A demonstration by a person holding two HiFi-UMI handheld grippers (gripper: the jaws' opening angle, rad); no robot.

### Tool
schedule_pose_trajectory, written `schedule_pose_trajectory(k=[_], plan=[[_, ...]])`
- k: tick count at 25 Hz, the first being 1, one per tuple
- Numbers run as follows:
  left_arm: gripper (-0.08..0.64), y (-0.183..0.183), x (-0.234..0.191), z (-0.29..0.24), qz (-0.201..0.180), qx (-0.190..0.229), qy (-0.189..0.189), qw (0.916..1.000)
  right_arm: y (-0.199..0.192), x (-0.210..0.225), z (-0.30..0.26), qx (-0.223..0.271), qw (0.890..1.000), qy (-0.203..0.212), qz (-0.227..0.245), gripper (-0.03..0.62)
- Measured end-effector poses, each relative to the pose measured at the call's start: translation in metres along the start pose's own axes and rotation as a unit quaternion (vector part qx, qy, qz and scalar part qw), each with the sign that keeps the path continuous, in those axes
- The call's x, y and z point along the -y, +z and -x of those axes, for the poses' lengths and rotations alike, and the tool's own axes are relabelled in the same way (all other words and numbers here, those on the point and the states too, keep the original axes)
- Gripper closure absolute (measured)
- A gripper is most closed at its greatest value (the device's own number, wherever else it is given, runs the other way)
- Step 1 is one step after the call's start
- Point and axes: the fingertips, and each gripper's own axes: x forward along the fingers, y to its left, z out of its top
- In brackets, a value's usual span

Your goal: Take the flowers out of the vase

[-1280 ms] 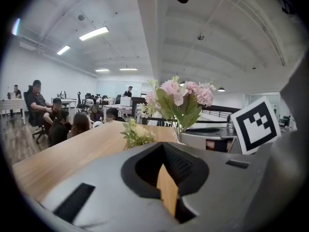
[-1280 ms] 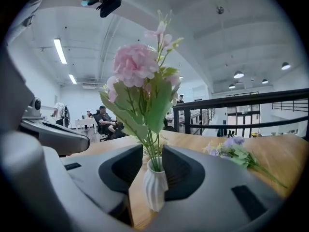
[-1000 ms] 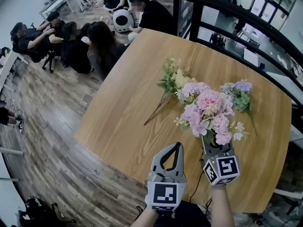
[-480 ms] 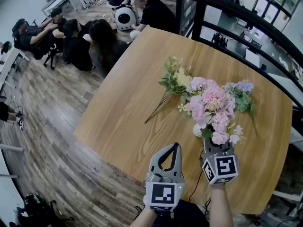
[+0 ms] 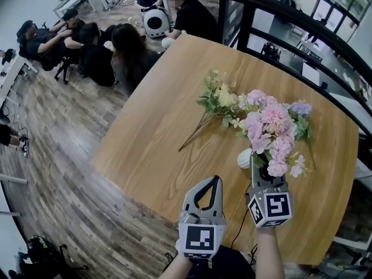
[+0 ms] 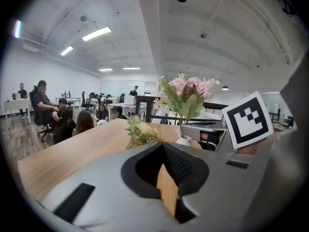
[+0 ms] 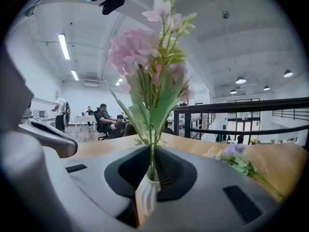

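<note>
Pink flowers [image 5: 268,124] tipped right in white vase [image 5: 244,158] — right gripper [image 5: 259,170] just closing onto stems [image 7: 152,163], left gripper [image 5: 217,179] pinched, empty.

Bright, even light fills the room. The ceiling strip lights [image 6: 96,33] glare white in the 2 gripper views, and round lamps [image 7: 240,80] glow at the right. Shadows on the table [image 5: 151,127] are faint and soft. Both gripper views bend strongly and go black at every corner; the white vase [image 7: 147,192] nearest the lens is blurred. The head view curves at its edges.
</note>
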Motion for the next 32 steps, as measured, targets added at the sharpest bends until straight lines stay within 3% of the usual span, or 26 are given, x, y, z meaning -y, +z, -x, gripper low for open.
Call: schedule_pose_trajectory(k=[19,32], plan=[[0.526,0.031,-0.001,0.006,-0.016,0.041,-0.002,0.9990,0.062,0.012,0.020,0.052,0.998,-0.027,0.005,0.552],[0.526,0.065,0.009,0.017,-0.033,0.081,-0.008,0.9961,0.122,0.020,0.050,0.117,0.992,-0.048,-0.001,0.552]])
